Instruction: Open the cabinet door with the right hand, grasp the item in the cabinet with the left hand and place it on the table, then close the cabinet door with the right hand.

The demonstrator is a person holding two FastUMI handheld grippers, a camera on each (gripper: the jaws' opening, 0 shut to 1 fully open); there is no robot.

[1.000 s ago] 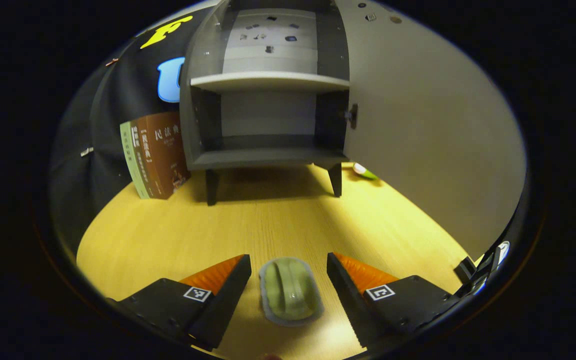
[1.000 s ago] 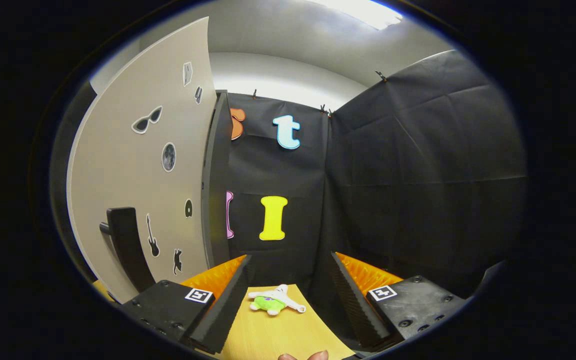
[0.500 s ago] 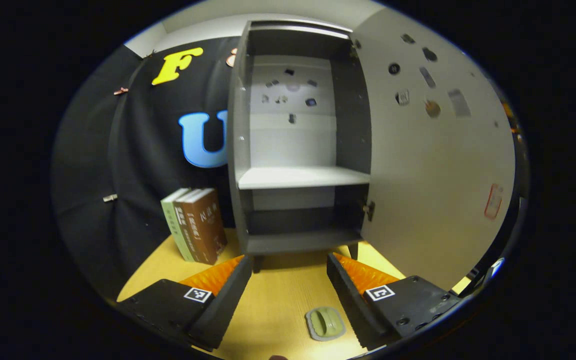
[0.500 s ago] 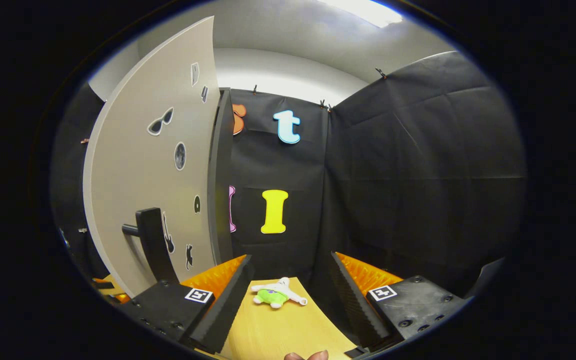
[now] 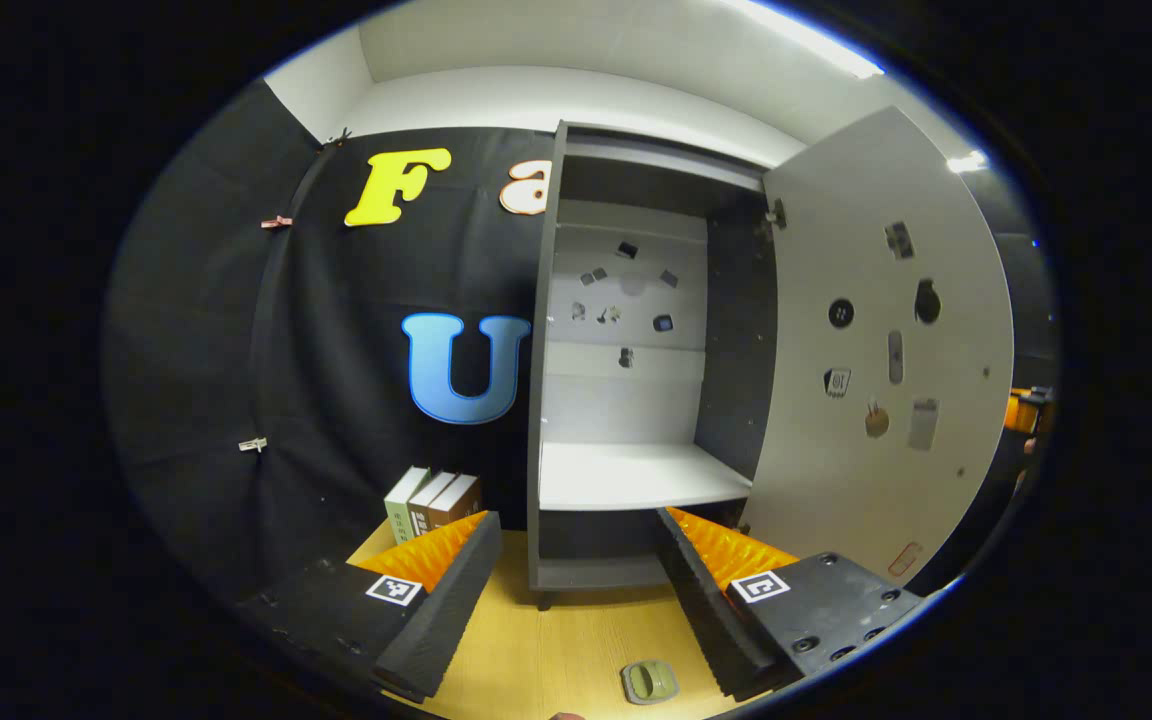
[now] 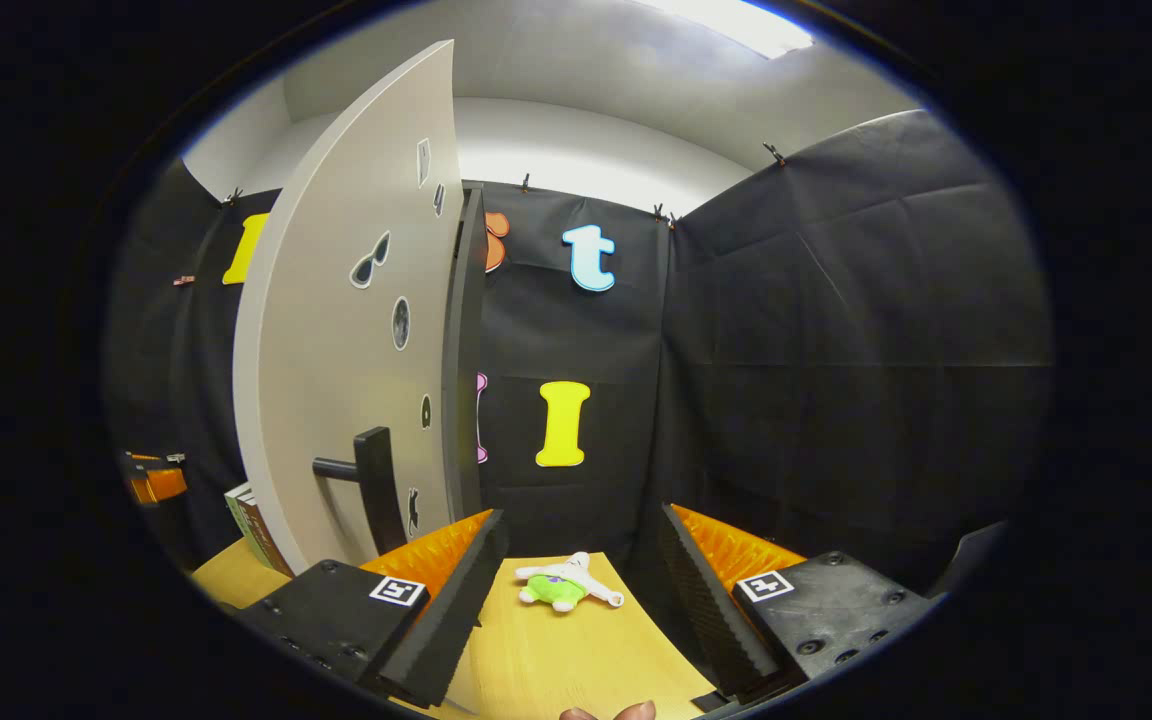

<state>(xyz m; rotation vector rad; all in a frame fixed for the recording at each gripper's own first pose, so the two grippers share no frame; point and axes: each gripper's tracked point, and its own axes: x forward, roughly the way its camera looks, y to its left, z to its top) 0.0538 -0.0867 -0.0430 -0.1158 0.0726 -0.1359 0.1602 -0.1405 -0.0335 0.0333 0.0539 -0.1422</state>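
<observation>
On the table (image 5: 536, 665) in front of the open cabinet door (image 5: 886, 350) lies your item (image 5: 649, 681), so left gripper (image 5: 576, 610) hangs spread, empty, while right gripper (image 6: 581, 600), also spread, faces the handle (image 6: 376, 490) for closing.

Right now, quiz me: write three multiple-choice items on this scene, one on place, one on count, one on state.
1. Where does the small green item lie?
A. on the table
B. on the shelf
C. on the books

2. How many books stand left of the cabinet?
A. one
B. three
C. five

3. The cabinet door is:
A. shut
B. off its hinges
C. wide open

Key: 1 A, it rests on the wood by the left hand-held gripper; 2 B, three spines show; 3 C, the shelves are exposed.
</observation>
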